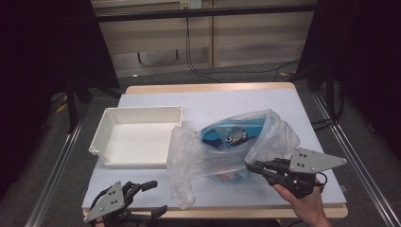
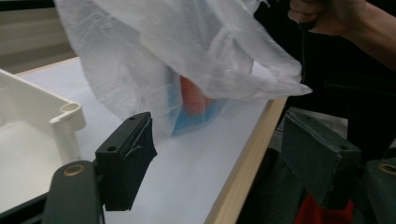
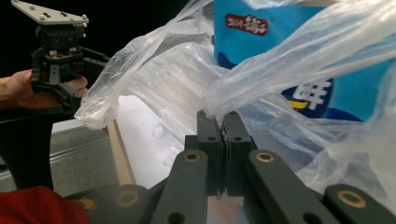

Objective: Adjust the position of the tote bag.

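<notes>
Right gripper (image 1: pixel 253 166) pinches clear plastic bag (image 1: pixel 189 161) rim, blue packet (image 1: pixel 231 135) inside; left gripper (image 1: pixel 153 198) spread, empty. Likely next: left grabs opposite rim.

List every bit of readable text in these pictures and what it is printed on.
Red label with white Chinese characters on the blue package inside the plastic bag: too blurred to read.
Large white character lower on that package, cut off by the bag: partly hidden, unreadable.
No other text.

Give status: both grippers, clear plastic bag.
Right gripper shut on clear plastic bag rim. Left gripper open, at table's near edge, holding nothing. Blue packet inside bag. White plastic bin beside it.
</notes>
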### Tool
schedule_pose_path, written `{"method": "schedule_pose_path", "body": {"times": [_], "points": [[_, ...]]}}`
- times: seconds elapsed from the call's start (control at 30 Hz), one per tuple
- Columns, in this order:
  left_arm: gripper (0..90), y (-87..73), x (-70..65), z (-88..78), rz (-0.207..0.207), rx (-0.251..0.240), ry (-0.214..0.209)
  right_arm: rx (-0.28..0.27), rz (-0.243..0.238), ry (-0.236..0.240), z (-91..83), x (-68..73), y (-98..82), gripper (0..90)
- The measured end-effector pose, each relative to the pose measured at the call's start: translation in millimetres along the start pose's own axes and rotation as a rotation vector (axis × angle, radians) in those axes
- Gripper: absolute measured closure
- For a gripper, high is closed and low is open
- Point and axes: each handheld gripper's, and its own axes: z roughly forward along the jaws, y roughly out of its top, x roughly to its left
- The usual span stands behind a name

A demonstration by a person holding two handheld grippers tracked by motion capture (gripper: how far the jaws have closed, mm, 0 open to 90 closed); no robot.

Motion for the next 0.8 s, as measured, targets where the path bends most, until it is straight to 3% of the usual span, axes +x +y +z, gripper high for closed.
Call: {"method": "schedule_pose_path", "body": {"times": [0.13, 0.3, 0.5, 0.6, 0.7, 0.77, 0.8], "points": [[21.1, 3.7, -3.3, 6.7, -0.005, 0.013, -0.033, 0.004, -0.001, 0.019, 6.5, 1.7, -1.0, 88.2], [14.2, 8.1, -7.5, 17.7, 0.009, 0.015, -0.029, 0.021, -0.002, 0.027, 11.7, 3.9, -2.9, 88.3], [5.7, 13.9, -6.1, 30.2, -0.002, 0.022, -0.07, 0.024, 0.0, 0.03, 11.6, 3.9, -4.7, 88.3], [3.5, 15.9, -7.1, 35.8, 0.008, 0.033, -0.07, 0.023, -0.001, 0.026, 10.5, 2.6, -5.0, 88.3], [4.8, 16.9, -4.0, 42.1, -0.001, 0.036, -0.075, 0.023, -0.001, 0.025, 10.1, 2.4, -4.8, 88.3], [13.3, 18.6, -0.4, 43.5, 0.017, 0.024, -0.083, 0.024, -0.005, 0.023, 9.7, 2.7, -4.2, 88.3], [22.6, 20.0, 1.4, 43.2, 0.017, 0.021, -0.085, 0.024, -0.006, 0.022, 9.3, 2.9, -3.9, 88.3]]}}
